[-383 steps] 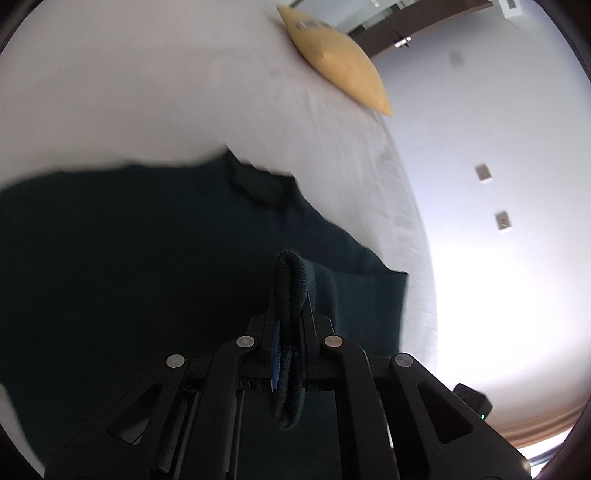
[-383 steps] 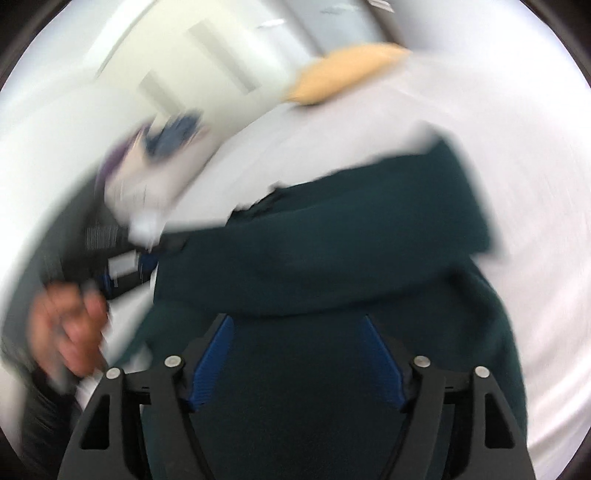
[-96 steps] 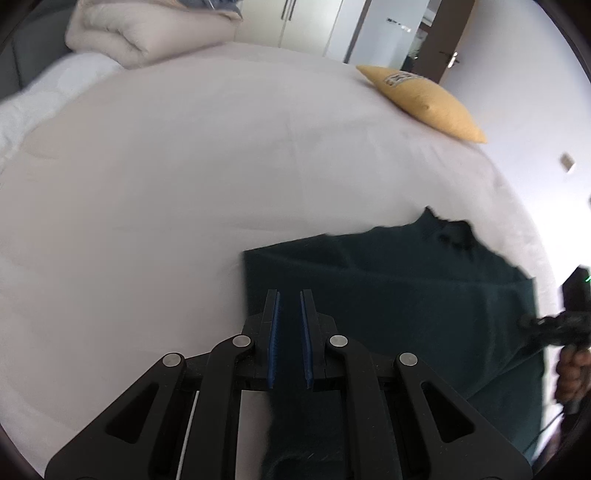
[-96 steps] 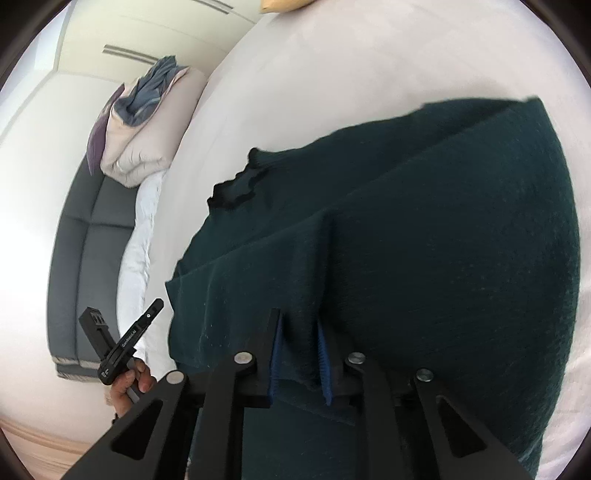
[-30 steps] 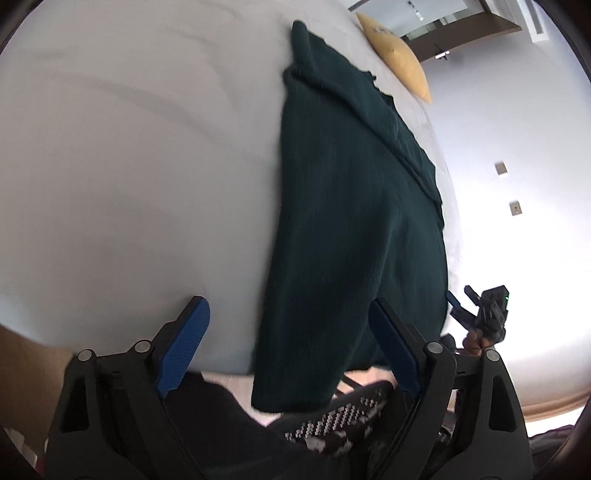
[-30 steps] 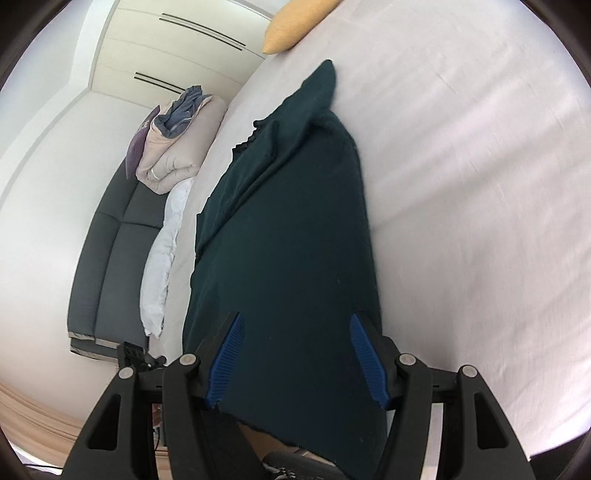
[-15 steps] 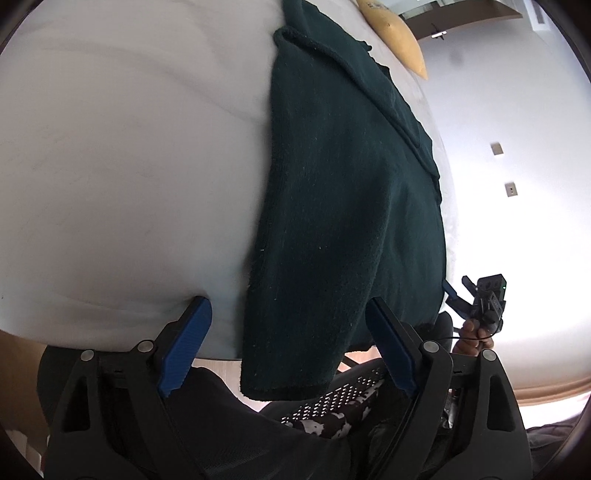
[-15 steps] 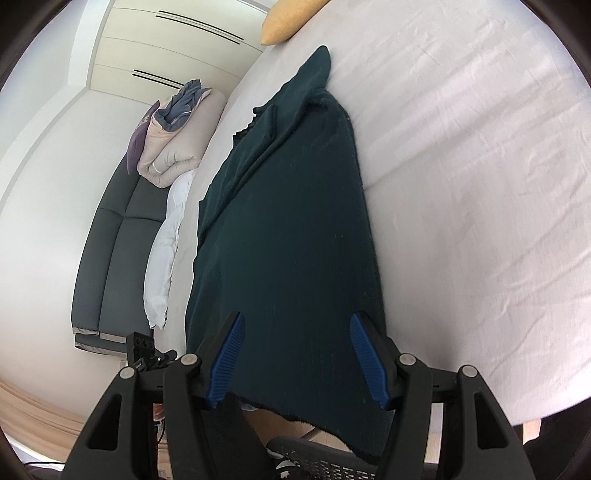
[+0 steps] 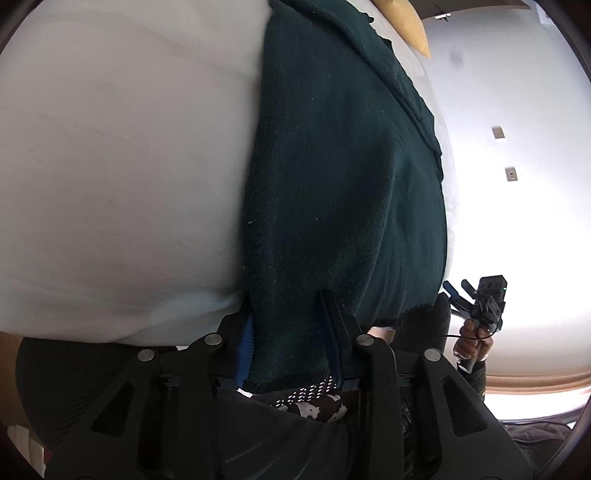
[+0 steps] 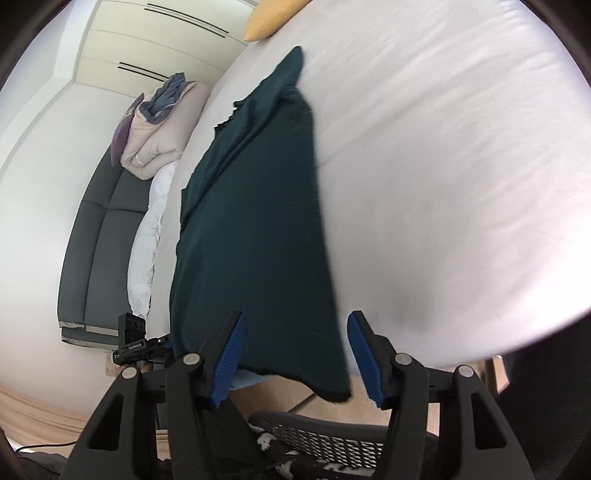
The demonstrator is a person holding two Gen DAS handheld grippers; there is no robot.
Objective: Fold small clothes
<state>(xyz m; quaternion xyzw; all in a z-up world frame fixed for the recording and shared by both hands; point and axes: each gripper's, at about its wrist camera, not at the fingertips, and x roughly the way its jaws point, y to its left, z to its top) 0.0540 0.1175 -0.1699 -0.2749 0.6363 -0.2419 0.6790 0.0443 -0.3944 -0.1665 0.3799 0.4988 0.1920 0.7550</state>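
A dark green garment (image 9: 343, 177) lies folded into a long strip on the white bed (image 9: 122, 155), its near end hanging over the bed's edge. My left gripper (image 9: 291, 347) has its blue pads on either side of the garment's hanging left corner, with a gap still between them. In the right wrist view the garment (image 10: 258, 229) runs away from me. My right gripper (image 10: 295, 347) is open, its jaws straddling the hanging right corner without touching it. The right gripper also shows in the left wrist view (image 9: 476, 295).
A yellow pillow (image 10: 269, 16) lies at the far end of the bed. A folded beige duvet (image 10: 162, 129) and a dark grey sofa (image 10: 96, 236) are at the left. A mesh chair (image 10: 332, 439) sits below the bed's edge.
My left gripper has moved in onto the garment's hanging corner and its jaws have narrowed around it. My right gripper has come closer to the other corner, still wide open.
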